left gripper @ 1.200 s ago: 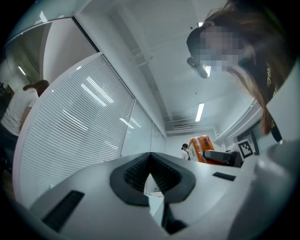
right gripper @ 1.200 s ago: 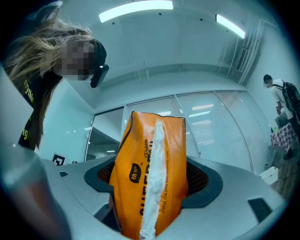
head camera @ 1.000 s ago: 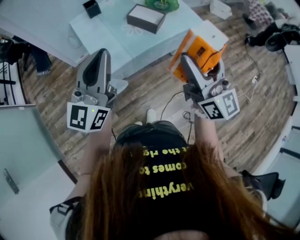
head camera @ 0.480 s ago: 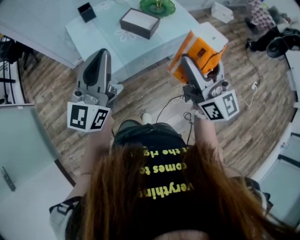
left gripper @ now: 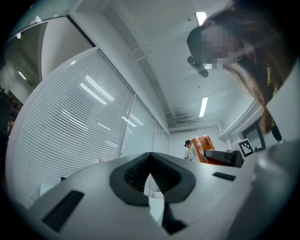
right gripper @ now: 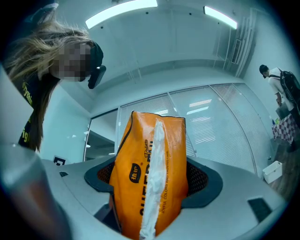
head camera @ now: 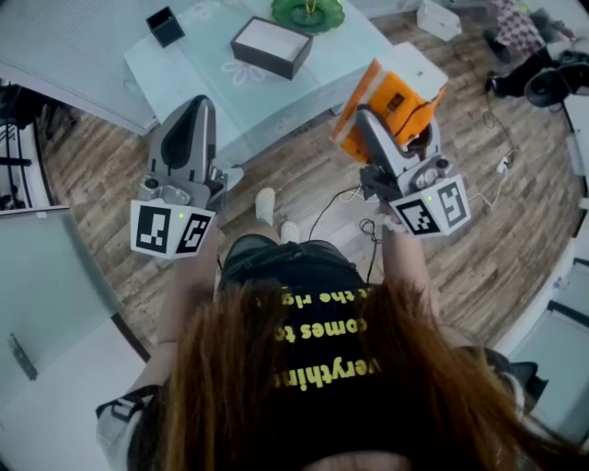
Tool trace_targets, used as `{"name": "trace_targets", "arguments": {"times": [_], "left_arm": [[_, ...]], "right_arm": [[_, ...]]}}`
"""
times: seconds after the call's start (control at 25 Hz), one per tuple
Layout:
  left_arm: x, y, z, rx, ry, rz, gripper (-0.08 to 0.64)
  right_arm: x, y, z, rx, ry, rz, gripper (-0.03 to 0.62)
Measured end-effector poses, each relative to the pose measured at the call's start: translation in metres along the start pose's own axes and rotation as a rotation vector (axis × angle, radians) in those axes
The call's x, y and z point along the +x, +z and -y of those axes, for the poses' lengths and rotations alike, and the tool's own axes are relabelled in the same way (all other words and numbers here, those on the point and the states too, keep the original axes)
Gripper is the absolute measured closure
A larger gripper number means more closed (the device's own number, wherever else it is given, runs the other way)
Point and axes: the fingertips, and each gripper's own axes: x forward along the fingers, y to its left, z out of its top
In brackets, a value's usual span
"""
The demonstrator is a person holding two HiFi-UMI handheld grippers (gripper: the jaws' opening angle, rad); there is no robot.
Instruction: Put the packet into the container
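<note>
Right gripper's [head camera: 373, 124] wide-spread jaws clamp the orange plastic packet [head camera: 398, 97]; carry it steadily to the dark rectangular container [head camera: 270, 46], upper centre. Left gripper's [left gripper: 151, 161] jaws closed, empty.

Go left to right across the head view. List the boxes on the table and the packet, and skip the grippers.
small black box → shallow dark box → orange packet

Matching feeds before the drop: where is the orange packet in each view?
Head view: packet upper right, clamped by right gripper.
Left gripper view: packet small, right of centre.
Right gripper view: packet centre bottom, between the jaws.
Shared landmark: the person's long hair.
</note>
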Motion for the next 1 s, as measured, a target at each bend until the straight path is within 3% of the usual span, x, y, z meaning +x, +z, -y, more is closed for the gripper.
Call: {"name": "trace_targets", "arguments": {"times": [0.36,1.0], "left_arm": [[0.035,-0.006,-0.027,0.001,-0.038,0.007,0.558],[0.091,-0.015,-0.116,-0.022,-0.101,0.019,0.558]], "right_arm": [[0.033,-0.007,0.019,-0.014,-0.023,0.006,0.209],[0.121,-0.027,0.035,-0.051,-0.080,0.033,0.209]]}}
